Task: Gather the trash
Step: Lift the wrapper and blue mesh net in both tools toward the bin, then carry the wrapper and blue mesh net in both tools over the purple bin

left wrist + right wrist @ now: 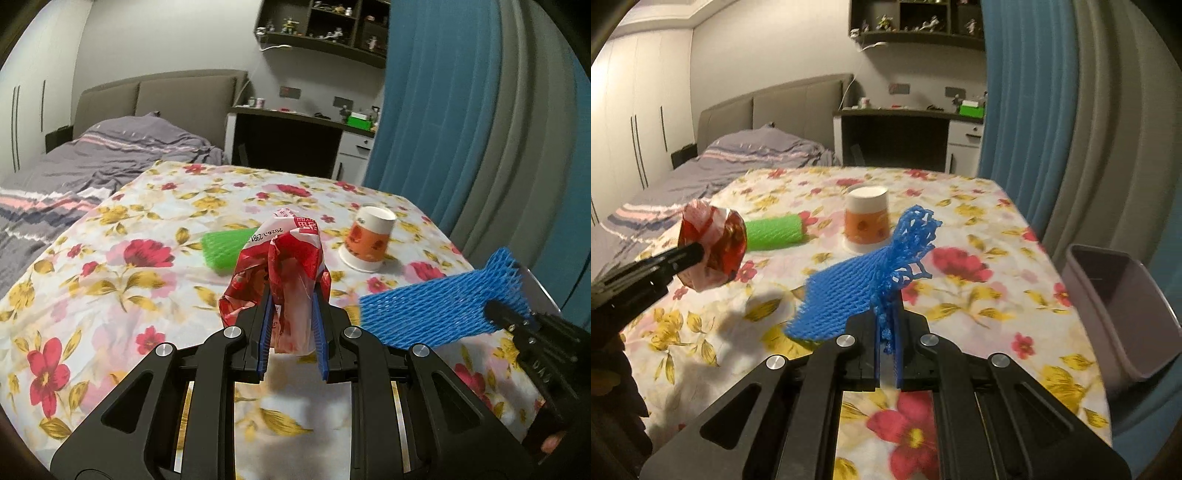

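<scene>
My left gripper is shut on a crumpled red and white plastic wrapper, held above the flowered tablecloth. From the right wrist view that wrapper hangs at the left, at the tip of the left gripper. My right gripper is shut on a blue foam net sleeve, lifted off the cloth; the same blue net shows at the right in the left wrist view. A green foam net and an upside-down orange and white paper cup rest on the table.
A grey plastic bin stands beside the table's right edge, in front of blue and grey curtains. Behind the table are a bed with a grey striped duvet, a dark desk and wall shelves.
</scene>
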Motion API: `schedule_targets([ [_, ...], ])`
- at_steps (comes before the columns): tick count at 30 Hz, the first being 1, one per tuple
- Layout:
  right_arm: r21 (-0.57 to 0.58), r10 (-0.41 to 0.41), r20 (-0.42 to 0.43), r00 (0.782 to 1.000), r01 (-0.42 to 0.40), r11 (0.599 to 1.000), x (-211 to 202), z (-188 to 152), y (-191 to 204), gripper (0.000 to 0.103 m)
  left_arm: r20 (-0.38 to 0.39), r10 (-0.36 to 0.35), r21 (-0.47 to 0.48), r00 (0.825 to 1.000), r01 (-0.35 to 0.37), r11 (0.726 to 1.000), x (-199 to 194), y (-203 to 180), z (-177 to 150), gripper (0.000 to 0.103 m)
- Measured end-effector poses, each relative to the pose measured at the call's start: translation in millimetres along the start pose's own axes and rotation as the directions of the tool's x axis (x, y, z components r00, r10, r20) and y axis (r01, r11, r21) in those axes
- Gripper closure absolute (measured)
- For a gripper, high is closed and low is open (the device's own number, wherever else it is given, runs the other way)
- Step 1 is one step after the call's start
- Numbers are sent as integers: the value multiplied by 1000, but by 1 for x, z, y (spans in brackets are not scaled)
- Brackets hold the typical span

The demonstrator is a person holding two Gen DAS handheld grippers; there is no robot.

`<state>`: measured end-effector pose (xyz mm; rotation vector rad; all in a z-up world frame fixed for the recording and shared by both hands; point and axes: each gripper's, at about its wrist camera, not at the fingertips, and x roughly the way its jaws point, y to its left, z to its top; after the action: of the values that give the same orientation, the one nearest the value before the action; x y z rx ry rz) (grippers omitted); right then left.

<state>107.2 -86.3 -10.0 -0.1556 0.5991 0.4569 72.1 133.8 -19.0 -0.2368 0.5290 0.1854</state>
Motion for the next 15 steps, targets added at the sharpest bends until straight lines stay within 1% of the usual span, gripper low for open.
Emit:
schedule_targets([
  [6, 33, -35, 38, 999, 33, 999, -21, -4, -25, 97, 4, -43, 46, 999, 42, 998, -6, -29, -1, 84],
  [10, 53, -56, 55, 997, 53, 997, -33, -7, -41, 97, -4, -96, 60, 995, 96, 994, -8, -47, -2, 84],
  [15, 78, -81, 69, 994, 76, 994, -44, -10, -59, 97, -11, -128, 87, 992, 128, 988, -7, -69, -3, 84],
])
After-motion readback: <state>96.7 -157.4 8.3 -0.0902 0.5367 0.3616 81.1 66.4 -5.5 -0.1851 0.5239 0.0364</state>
